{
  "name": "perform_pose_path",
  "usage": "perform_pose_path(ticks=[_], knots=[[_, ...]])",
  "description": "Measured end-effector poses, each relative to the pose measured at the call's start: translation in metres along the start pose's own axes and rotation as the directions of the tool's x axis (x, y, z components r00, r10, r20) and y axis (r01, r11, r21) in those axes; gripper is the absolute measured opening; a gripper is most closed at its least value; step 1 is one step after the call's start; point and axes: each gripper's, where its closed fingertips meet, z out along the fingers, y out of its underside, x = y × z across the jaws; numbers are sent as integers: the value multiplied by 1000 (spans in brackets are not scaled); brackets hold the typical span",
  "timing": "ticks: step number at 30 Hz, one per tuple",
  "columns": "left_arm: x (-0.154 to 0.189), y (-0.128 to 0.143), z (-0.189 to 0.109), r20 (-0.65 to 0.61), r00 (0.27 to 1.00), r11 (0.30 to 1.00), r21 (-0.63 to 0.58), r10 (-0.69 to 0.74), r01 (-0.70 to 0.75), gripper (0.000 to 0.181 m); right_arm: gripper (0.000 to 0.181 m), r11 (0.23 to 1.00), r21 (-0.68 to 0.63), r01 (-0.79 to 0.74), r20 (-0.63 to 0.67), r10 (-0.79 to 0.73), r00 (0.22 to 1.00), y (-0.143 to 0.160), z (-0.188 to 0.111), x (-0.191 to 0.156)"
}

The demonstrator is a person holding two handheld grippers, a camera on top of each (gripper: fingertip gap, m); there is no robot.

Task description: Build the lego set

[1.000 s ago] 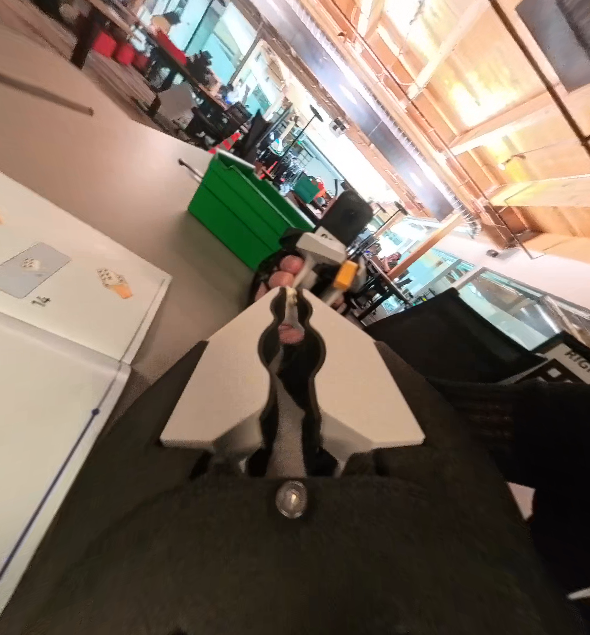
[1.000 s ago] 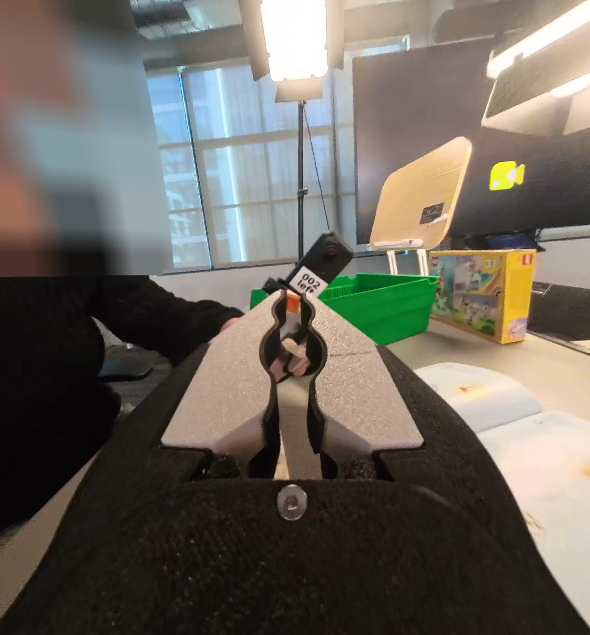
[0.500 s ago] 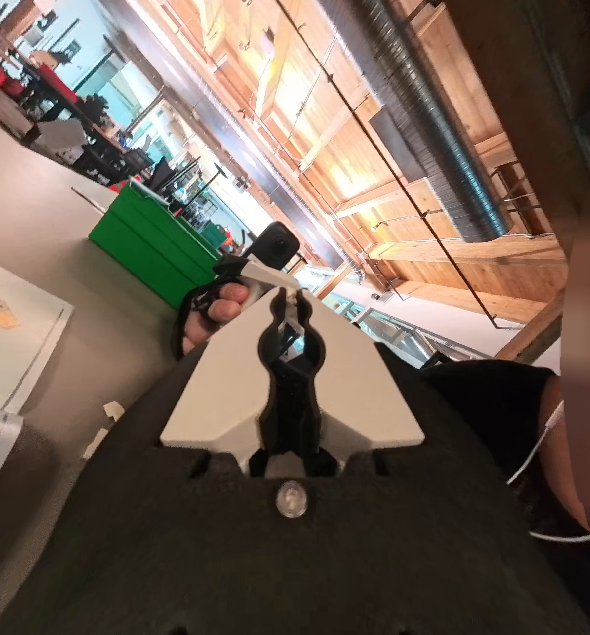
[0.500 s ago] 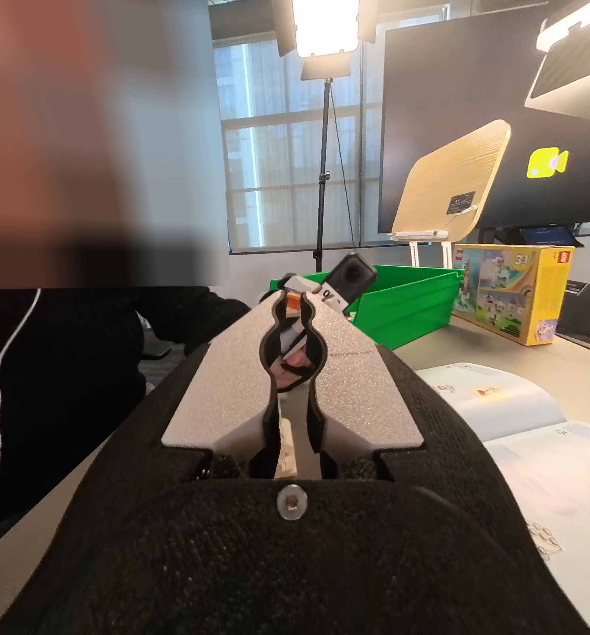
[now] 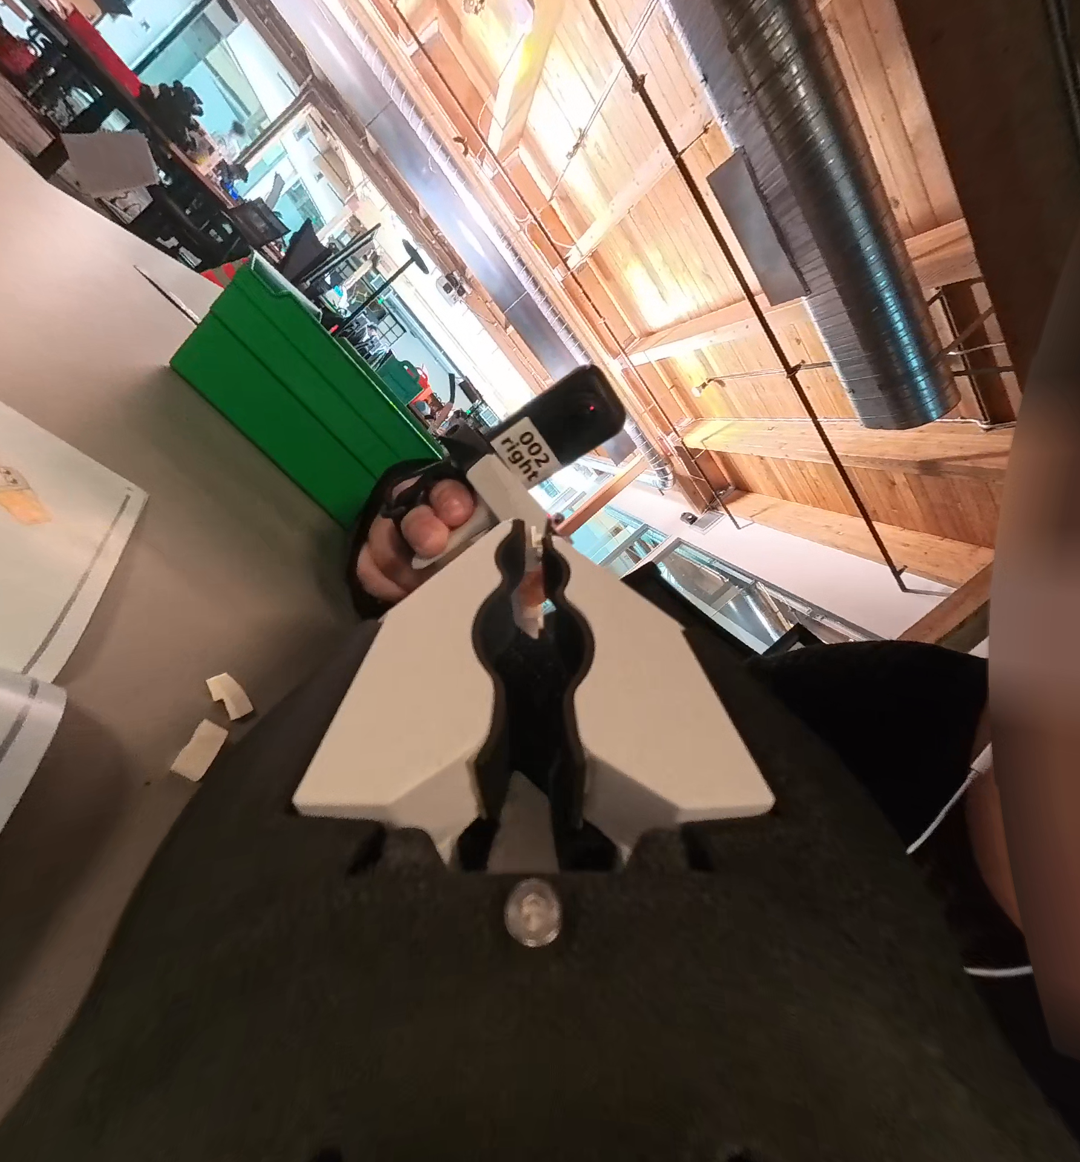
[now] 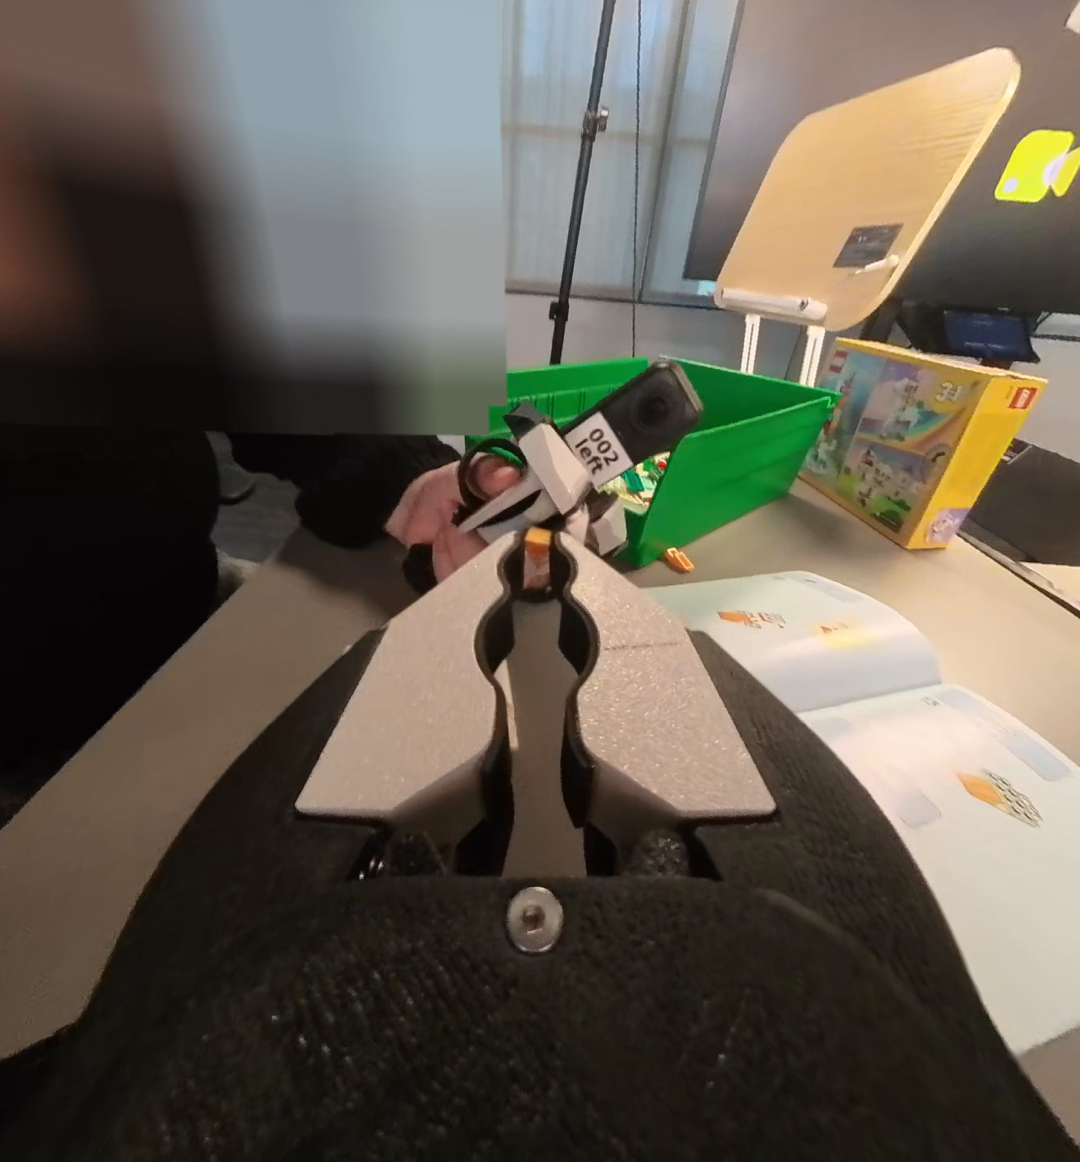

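My left gripper (image 5: 532, 534) is shut on a small white and orange lego piece (image 5: 528, 603), held up in the air above the table. My right gripper (image 6: 536, 542) is shut on a small orange lego piece (image 6: 536, 553). The two grippers meet tip to tip. The right gripper's body and the hand holding it show in the left wrist view (image 5: 506, 484). The left gripper's body and its hand show in the right wrist view (image 6: 550, 478). How the two pieces join is hidden by the fingers.
A green bin (image 6: 732, 453) with loose bricks stands behind the grippers and also shows in the left wrist view (image 5: 298, 390). An open instruction booklet (image 6: 839, 666) lies to the right, a yellow lego box (image 6: 920, 446) behind it. Two white pieces (image 5: 229, 695) and an orange piece (image 6: 678, 559) lie on the table. Only a small space, under 4 cm, lies between the two pairs of fingers.
Both grippers stayed shut and tip to tip while turning. The left view tilted up toward the ceiling. The right view dropped toward the table, and an orange piece now shows at its tips.
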Motion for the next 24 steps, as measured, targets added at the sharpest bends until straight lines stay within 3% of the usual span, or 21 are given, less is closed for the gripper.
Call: perform_pose_path(ticks=[13, 16, 19, 24], knots=[[2, -5, -2, 4, 1000, 999, 29, 19, -19, 5, 5, 999, 36, 19, -34, -17, 999, -8, -6, 4], [1, -5, -3, 71, 990, 992, 19, 122, -124, 4, 6, 979, -190, -71, -173, 38, 984, 29, -19, 30], [-2, -4, -2, 169, 945, 960, -22, 279, -280, 4, 6, 881, -431, -195, -287, 71, 955, 80, -38, 46], [-4, -8, -6, 238, 904, 932, -27, 356, -360, 4, 7, 810, -537, -238, -314, 70, 947, 103, -48, 47]])
